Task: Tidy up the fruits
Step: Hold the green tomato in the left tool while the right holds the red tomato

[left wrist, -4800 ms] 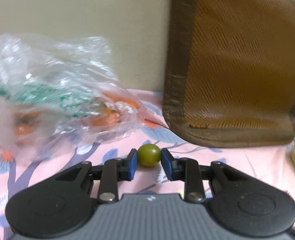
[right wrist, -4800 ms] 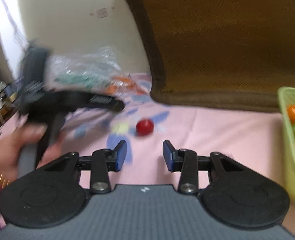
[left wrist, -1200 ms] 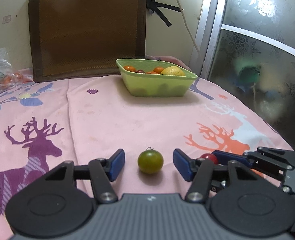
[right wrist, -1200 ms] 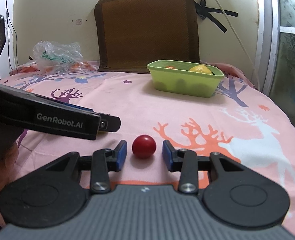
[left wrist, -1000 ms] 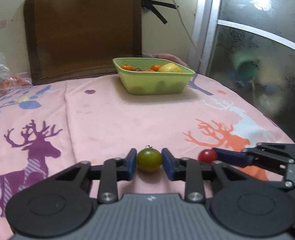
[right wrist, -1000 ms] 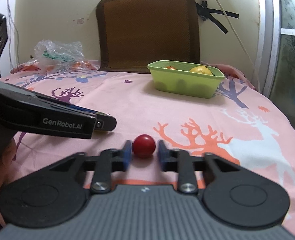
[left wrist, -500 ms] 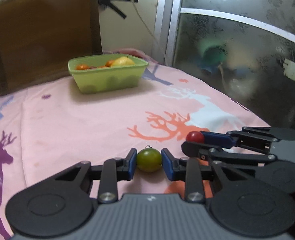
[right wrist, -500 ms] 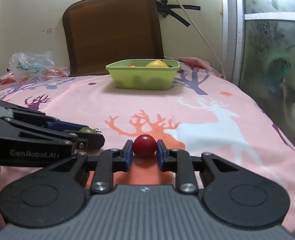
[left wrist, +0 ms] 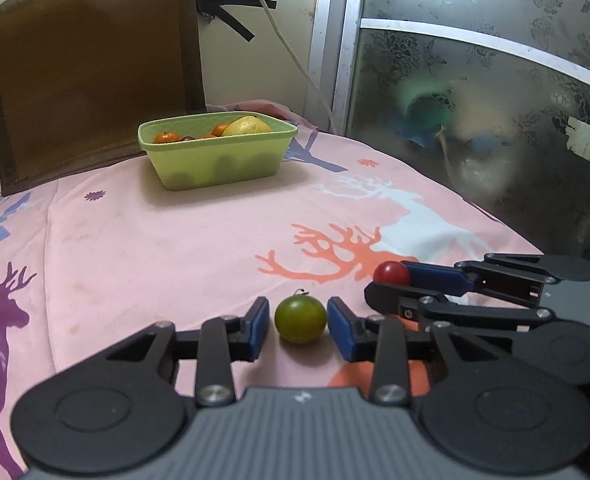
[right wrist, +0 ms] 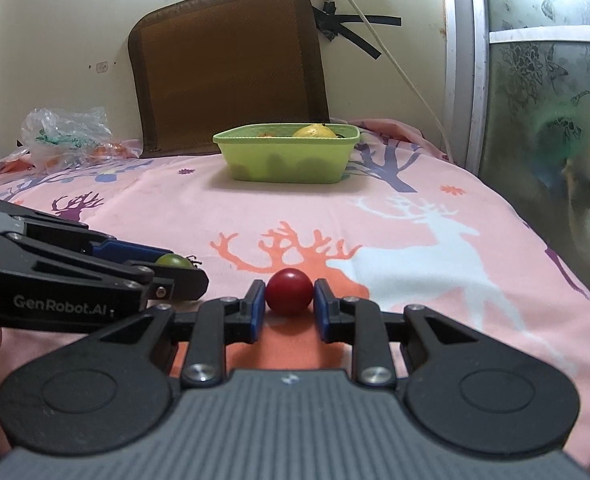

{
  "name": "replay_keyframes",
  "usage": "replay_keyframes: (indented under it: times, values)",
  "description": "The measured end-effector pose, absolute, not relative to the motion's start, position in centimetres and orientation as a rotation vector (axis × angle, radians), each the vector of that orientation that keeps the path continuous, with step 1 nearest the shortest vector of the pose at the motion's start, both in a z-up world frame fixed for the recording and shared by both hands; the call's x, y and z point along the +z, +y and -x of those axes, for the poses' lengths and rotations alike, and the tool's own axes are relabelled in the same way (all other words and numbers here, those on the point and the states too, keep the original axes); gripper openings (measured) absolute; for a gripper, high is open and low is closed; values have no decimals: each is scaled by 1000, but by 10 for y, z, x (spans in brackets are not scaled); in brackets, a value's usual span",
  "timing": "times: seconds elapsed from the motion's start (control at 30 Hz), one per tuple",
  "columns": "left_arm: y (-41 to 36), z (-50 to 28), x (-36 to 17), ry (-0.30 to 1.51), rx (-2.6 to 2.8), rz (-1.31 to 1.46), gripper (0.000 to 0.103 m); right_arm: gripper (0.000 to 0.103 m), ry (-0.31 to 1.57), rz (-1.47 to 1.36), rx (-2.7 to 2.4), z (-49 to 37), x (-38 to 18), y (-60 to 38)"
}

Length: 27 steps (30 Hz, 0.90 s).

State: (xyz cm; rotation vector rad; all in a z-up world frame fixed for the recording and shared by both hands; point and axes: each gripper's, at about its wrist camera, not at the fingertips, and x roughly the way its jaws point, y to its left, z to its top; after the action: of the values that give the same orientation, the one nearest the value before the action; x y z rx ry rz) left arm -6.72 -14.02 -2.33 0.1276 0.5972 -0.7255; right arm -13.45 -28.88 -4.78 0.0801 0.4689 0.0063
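Two neighbours: left claw [left wrist: 297, 325] spread around green fruit [left wrist: 301, 319]; right claw [right wrist: 289, 307], hold on red fruit [right wrist: 289, 290] unclear; basket [left wrist: 219, 162] beyond.

Both views are evenly lit by soft indoor light. The light green plastic fruit tub [left wrist: 217, 158] casts a faint shadow on the pink deer-print cloth [left wrist: 167, 248]. Fisheye distortion bows the frame edges and darkens the corners. The frosted patterned glass panel [left wrist: 495, 120] shows only blurred colour patches behind it.
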Motion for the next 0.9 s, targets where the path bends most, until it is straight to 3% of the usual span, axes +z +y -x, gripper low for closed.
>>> replay_keyframes:
  times: [0.13,0.57,0.67,0.8,0.9]
  values:
    - [-137,67,-23,601,-725,-122,47,30,472,-86,11,136,-47,-291]
    - [-142,74,-23,587,-733,-169,45,33,473,-84,28,142,-49,-295]
    - [-142,75,-23,589,-733,-172,43,33,473,-84,28,143,-49,-294]
    - [-140,72,-24,589,-721,-167,28,31,474,-78,40,142,-50,-292]
    - [-140,72,-24,590,-725,-168,27,27,474,-53,36,142,-49,-288]
